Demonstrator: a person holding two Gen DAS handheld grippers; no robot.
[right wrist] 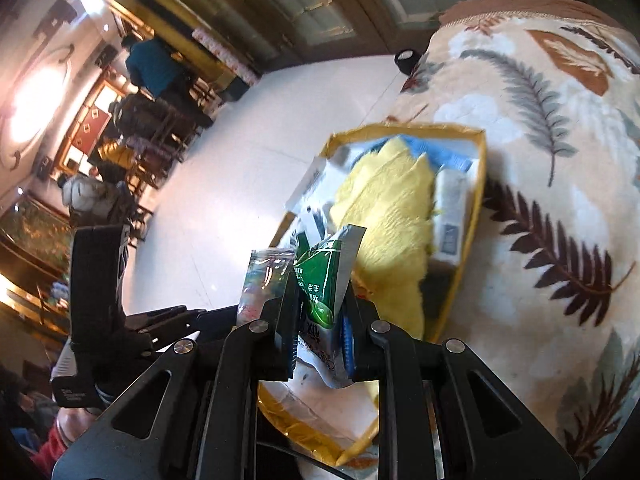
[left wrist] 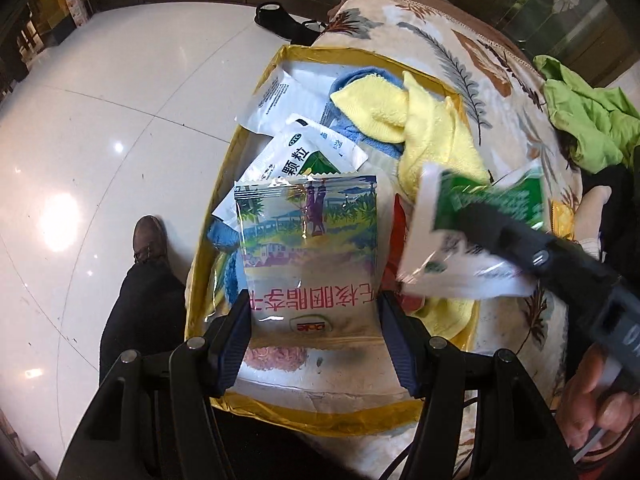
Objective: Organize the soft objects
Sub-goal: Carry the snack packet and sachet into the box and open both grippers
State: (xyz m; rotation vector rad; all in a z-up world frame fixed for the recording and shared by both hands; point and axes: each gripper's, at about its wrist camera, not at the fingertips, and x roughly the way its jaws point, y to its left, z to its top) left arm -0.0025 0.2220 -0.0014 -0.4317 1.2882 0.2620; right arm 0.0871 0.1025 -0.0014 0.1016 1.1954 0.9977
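left wrist view: the left gripper (left wrist: 314, 320) is clamped across the lower part of a printed snack pouch (left wrist: 308, 248), a pad on each side edge, and holds it just above the gold-rimmed box (left wrist: 208, 216). inside the box lie white sachets (left wrist: 316, 152), a yellow cloth (left wrist: 400, 120) and a blue cloth (left wrist: 368, 76). the right gripper (left wrist: 460, 208) crosses over the box's right side with a green sachet (left wrist: 484, 208).

right wrist view: the right gripper (right wrist: 320, 320) is shut on that green sachet (right wrist: 324, 280), pads pinching its lower half, over the box's near end; the yellow cloth (right wrist: 392, 216) fills the middle.

both packets look light, thin and glossy, so likely slippery and prone to buckle. a hold on a flat sealed edge seems safest. the cloths should be limp; pinching a bunched fold would suit them.
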